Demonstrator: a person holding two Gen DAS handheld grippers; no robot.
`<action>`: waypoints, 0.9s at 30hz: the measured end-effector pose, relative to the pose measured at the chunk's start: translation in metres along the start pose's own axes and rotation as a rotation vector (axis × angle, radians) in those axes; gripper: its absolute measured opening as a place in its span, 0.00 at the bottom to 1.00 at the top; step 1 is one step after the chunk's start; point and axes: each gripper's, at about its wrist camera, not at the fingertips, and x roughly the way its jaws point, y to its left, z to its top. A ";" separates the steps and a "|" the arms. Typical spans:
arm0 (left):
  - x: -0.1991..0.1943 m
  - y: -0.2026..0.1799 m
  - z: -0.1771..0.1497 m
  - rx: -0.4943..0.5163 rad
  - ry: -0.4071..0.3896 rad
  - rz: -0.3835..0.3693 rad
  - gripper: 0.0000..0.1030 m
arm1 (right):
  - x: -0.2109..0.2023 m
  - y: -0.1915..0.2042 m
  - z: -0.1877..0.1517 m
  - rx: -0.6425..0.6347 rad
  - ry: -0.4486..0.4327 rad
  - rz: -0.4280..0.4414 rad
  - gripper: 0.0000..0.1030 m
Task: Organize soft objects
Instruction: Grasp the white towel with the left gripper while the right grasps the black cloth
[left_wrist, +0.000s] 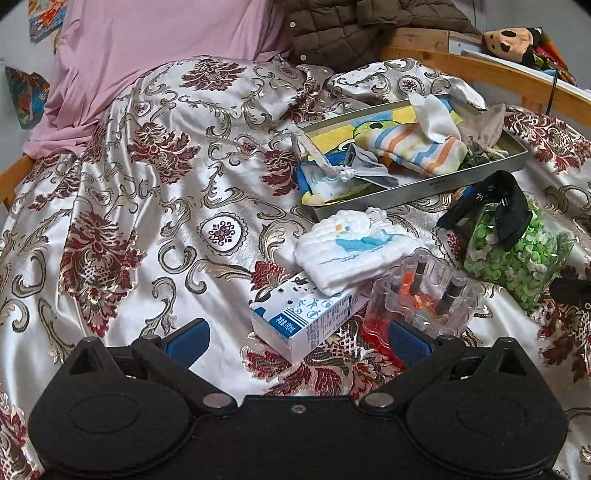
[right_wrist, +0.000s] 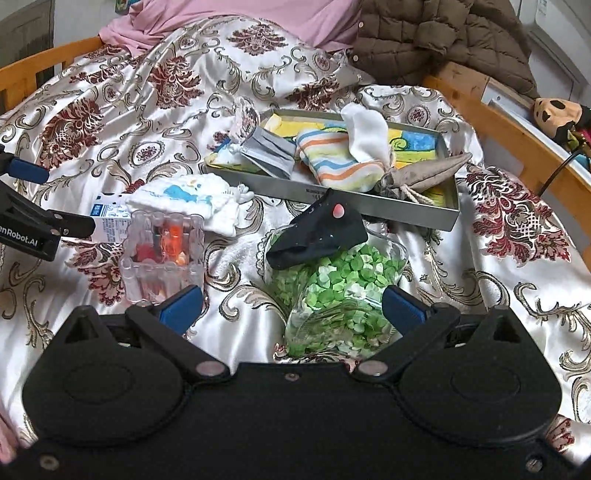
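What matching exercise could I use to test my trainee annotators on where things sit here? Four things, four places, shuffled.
Things:
1. striped cloth
2. black sock
3. white whale cloth
4. brown jacket

Places:
A. on the bag of green pieces
B. at the head of the bed, beside the pink sheet
C. in the metal tray
D. partly on the milk carton

Pairs: 1-C, 2-A, 3-D, 4-B

Legible only "enRobot.AI" in white on the left hand-held gripper (right_wrist: 27, 236); print on the carton (left_wrist: 306, 317) and tray (right_wrist: 406, 212) too blurred.
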 end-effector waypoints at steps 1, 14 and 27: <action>0.001 -0.001 0.001 0.002 -0.001 -0.001 0.99 | 0.002 -0.001 0.001 0.006 0.001 0.005 0.99; 0.015 -0.008 0.011 -0.030 -0.057 -0.026 0.99 | 0.022 0.006 0.015 0.011 -0.006 0.054 0.99; 0.032 -0.009 0.022 -0.065 -0.103 -0.037 0.99 | 0.030 0.010 0.022 0.020 -0.070 0.020 0.99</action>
